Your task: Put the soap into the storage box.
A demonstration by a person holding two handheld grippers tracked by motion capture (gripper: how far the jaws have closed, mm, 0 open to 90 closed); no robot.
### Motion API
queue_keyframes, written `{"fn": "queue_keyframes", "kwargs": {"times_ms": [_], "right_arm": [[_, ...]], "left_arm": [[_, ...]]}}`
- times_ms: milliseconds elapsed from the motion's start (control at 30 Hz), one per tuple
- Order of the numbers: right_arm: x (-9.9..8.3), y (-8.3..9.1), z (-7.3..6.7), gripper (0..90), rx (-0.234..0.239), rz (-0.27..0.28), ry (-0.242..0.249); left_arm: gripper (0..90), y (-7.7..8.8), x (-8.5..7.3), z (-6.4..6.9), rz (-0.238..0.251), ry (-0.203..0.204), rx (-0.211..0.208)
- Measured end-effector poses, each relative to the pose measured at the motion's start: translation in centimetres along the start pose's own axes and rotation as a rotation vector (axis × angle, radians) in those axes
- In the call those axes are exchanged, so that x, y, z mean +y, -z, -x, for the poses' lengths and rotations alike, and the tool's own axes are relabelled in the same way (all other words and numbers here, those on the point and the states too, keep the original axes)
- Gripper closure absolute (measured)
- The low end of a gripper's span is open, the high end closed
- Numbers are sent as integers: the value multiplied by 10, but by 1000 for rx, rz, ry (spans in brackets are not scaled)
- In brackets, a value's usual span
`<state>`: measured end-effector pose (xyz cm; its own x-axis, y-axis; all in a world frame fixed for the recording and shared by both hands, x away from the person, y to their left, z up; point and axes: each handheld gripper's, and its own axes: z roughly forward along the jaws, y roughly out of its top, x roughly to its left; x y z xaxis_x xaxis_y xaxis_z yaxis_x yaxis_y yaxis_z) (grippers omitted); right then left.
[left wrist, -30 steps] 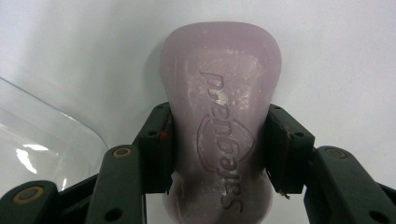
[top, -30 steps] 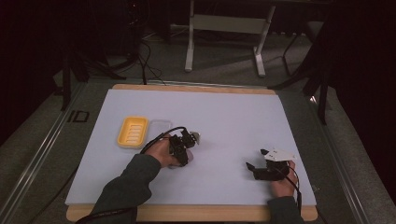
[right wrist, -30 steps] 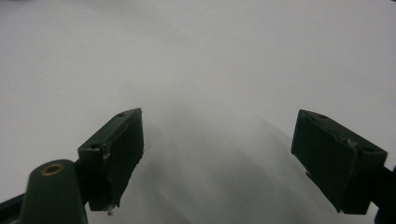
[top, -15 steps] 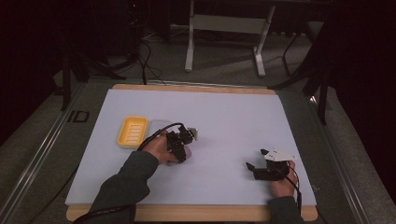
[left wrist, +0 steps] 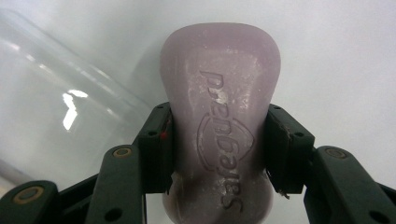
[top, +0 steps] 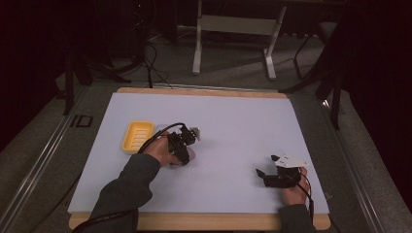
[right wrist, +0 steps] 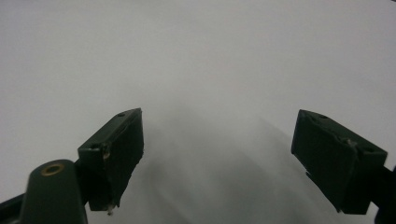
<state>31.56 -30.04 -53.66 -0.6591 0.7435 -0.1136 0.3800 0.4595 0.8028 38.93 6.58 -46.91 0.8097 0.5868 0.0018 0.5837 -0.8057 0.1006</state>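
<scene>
Yellow soap dish [top: 137,136] sat just left of my left claw [top: 187,145], which stayed clamped on the lilac soap bar [left wrist: 219,135] and had lifted slightly off the desk [top: 233,121], so carrying seemed underway. Clear plastic [left wrist: 56,116] beside it blurred beyond naming. Further right, my right claw [top: 268,173] rested with jaws apart, empty.
</scene>
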Motion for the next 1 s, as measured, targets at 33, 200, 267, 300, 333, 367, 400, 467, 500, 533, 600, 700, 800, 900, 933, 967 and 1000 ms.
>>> {"fn": "queue_keyframes", "kwargs": {"times_ms": [33,200,267,300,333,367,400,467,500,533,600,700,800,900,933,967,1000], "right_arm": [[0,0,0,166,0,0,0],[0,0,0,166,0,0,1],[0,0,0,166,0,0,1],[0,0,0,166,0,0,0],[0,0,0,166,0,-1,1],[0,0,0,166,0,-1,1],[0,0,0,166,-1,-1,2],[0,0,0,166,-1,-1,1],[0,0,0,166,-1,-1,1],[0,0,0,166,-1,0,1],[0,0,0,166,-1,-1,1],[0,0,0,166,-1,-1,1],[0,0,0,166,-1,0,0],[0,0,0,166,-1,0,1],[0,0,0,166,-1,0,1],[0,0,0,167,-1,0,0],[0,0,0,166,-1,0,0]], "left_arm": [[499,1,-1,-1,7,10,3],[499,5,-5,-10,10,36,2],[499,5,-6,-11,8,38,2],[499,5,-6,-11,8,38,2],[499,6,-9,-16,6,52,-4],[499,6,-9,-17,3,54,-5],[499,6,-9,-17,3,54,-5],[498,7,-11,-20,10,68,-5],[499,7,-12,-22,5,69,-7],[499,8,-13,-23,4,69,-6],[499,9,-14,-26,0,75,-3],[499,11,-16,-29,5,87,-1],[499,14,-18,-33,8,101,3],[499,16,-21,-37,12,110,3],[499,17,-22,-39,19,118,6],[499,18,-23,-40,20,122,6],[499,20,-23,-42,20,123,6]]}}
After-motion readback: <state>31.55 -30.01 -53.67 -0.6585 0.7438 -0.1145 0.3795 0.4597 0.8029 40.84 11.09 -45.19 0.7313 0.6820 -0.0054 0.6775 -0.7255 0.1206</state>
